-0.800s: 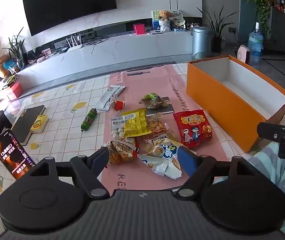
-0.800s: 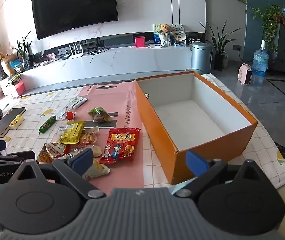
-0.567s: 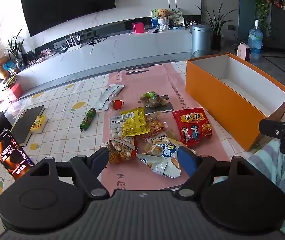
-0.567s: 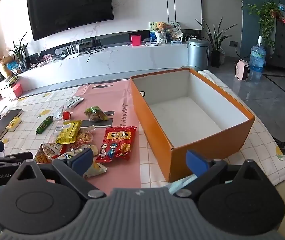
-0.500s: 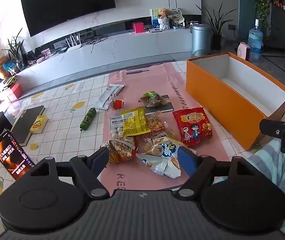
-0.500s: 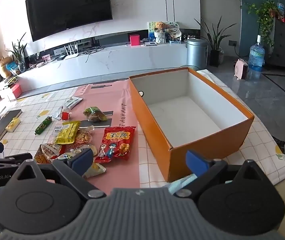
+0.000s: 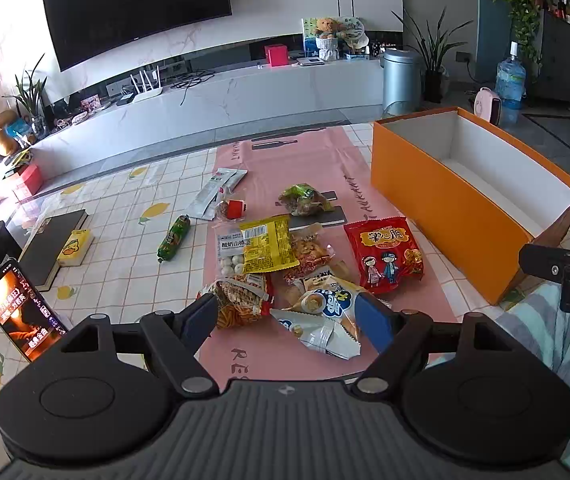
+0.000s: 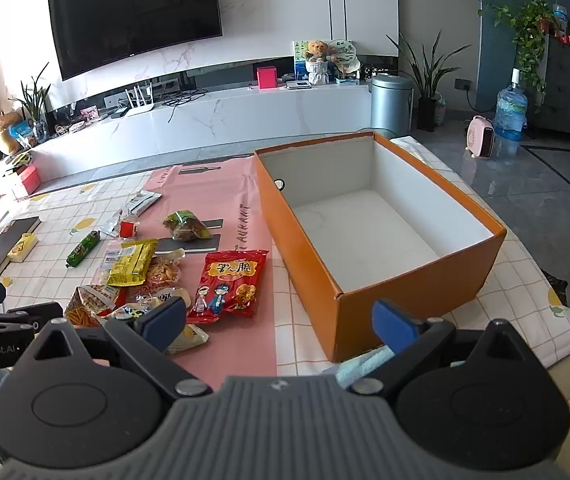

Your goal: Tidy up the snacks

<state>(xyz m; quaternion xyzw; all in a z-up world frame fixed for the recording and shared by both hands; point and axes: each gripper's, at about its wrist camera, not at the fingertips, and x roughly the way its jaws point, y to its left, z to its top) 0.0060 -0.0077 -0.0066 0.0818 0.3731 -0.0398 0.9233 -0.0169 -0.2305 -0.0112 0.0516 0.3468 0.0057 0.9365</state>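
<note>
Since the earlier frames our right hand-held gripper (image 8: 279,322) has shifted rightward; the orange box (image 8: 313,264) now sits dead ahead. Both it and our left hand-held gripper (image 7: 287,320) gape empty above the snacks (image 7: 309,264) just beyond, on the surface (image 7: 125,248).

Glossy, crinkled plastic on red snack packet (image 7: 383,254); matt cardboard, smooth white inside, for orange box (image 8: 313,252); smooth pink paper runner (image 7: 317,160) at twelve o'clock; checked cloth tablecloth (image 7: 125,256).
</note>
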